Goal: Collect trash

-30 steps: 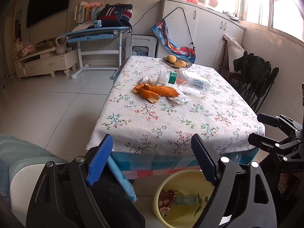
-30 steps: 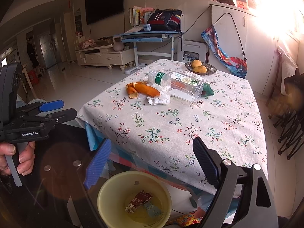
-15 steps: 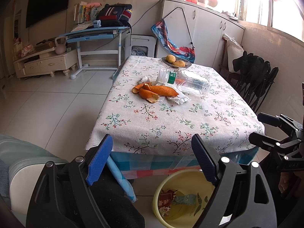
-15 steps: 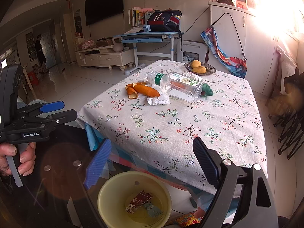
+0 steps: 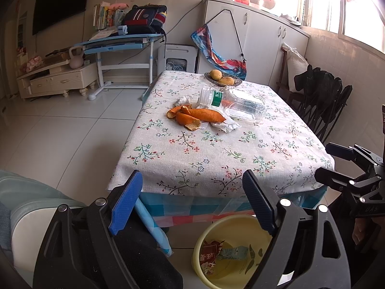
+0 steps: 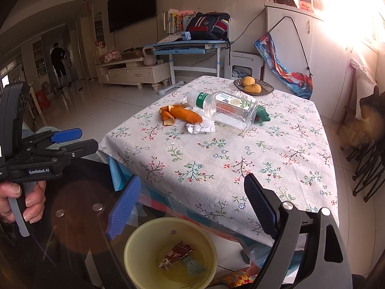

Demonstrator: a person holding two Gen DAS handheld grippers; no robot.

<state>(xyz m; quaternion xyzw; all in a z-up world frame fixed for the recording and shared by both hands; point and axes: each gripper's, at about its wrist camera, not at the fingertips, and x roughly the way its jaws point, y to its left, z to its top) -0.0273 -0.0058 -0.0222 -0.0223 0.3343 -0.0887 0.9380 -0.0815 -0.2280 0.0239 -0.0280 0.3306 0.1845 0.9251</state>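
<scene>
Both tools hang short of the near edge of the worktop [image 5: 216, 159], which is covered by a flowered cloth, and both are released: the left tool [image 5: 190, 202] has its blue pads spread wide with nothing between them, and the right tool [image 6: 190, 207] stands the same way, empty. From the right wrist view the left tool shows again at the left edge, held by a hand [image 6: 16, 200] whose fingers wrap its grip. The trash lies together toward the far middle of the worktop: curled orange peel [image 5: 195, 116] rests on and against crumpled white tissue [image 5: 225, 126], and a clear plastic bottle [image 5: 237, 103] with a green label lies on its side just behind them, touching the tissue (its neck points left, its base to the right). A small green thing [image 6: 263, 116] sits right against the bottle's base; what it is cannot be told. Further back, near the far edge, a dark dish [image 6: 253, 88] holds two yellow fruits. On the floor below the near edge stands a yellow bin [image 6: 170, 252], open at the top, with a red wrapper [image 6: 178, 252] and a pale scrap of packaging lying in its bottom. Folded dark chairs [image 5: 322, 101] lean by the wall to the right of the worktop.
</scene>
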